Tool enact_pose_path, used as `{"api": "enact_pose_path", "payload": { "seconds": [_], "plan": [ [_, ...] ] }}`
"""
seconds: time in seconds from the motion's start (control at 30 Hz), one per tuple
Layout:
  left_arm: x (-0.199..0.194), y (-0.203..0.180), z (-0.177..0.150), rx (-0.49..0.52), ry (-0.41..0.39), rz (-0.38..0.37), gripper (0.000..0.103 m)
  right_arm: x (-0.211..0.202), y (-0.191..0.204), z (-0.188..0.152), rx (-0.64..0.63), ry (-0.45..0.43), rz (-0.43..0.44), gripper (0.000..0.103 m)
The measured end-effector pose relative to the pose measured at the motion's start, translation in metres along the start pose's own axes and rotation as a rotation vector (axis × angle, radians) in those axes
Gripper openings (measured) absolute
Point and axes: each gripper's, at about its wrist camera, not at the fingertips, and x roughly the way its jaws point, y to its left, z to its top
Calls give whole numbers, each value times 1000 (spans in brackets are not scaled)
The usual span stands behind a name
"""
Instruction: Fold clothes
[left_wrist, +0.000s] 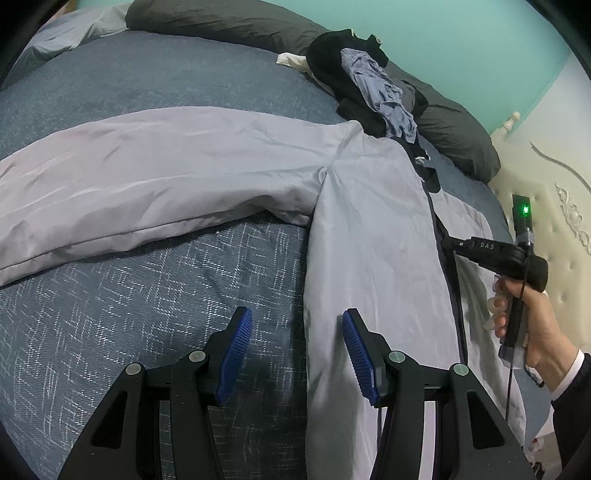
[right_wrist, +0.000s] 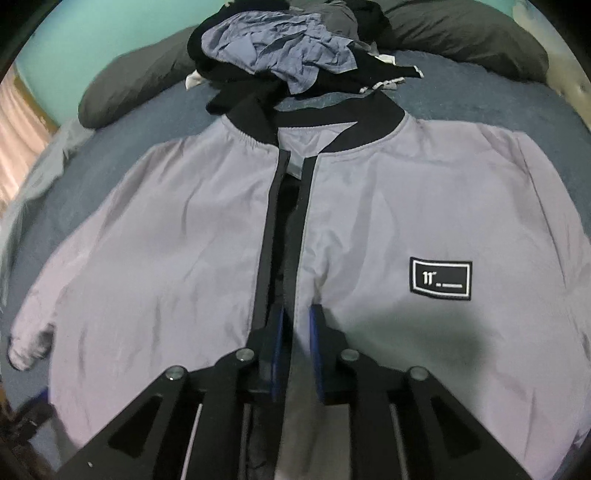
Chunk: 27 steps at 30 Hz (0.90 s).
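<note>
Jacket (right_wrist: 184, 229) lies face up on the bed (left_wrist: 147, 295), front unzipped, one sleeve (left_wrist: 147, 177) stretched sideways. Your right gripper (right_wrist: 295, 328) pinches the zip edge (right_wrist: 306, 221) near the hem; your left gripper (left_wrist: 297, 332) hangs wide beside the jacket's side. Keep the fabric taut while folding

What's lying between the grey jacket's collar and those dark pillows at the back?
A heap of unfolded clothes, crumpled blue cloth over black garments, lies between the jacket collar and the pillows. The right claw's view shows it best.
</note>
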Motion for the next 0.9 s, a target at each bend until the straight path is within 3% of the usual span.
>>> {"api": "enact_pose_path", "payload": {
  "seconds": [0.13, 0.23, 0.4, 0.53, 0.67, 0.9],
  "plan": [
    [-3, -2, 1, 3, -4, -4, 55, -8, -3, 1, 18, 0, 31, 33],
    [-7, -3, 3, 1, -12, -4, 55, -36, -16, -9, 30, -21, 48, 38],
    [-17, -11, 4, 14, -26, -5, 55, -83, -41, -34, 37, -37, 64, 38],
    [-23, -27, 2, 34, -13, -25, 55, -116, -57, -71, 22, -26, 18, 38],
    [-29, -56, -10, 77, 27, -57, 55, -149, -94, -110, 75, 9, 16, 38],
    [-42, -93, -27, 116, 64, -80, 55, -207, -163, -155, 160, 2, -66, 40]
  ]
}}
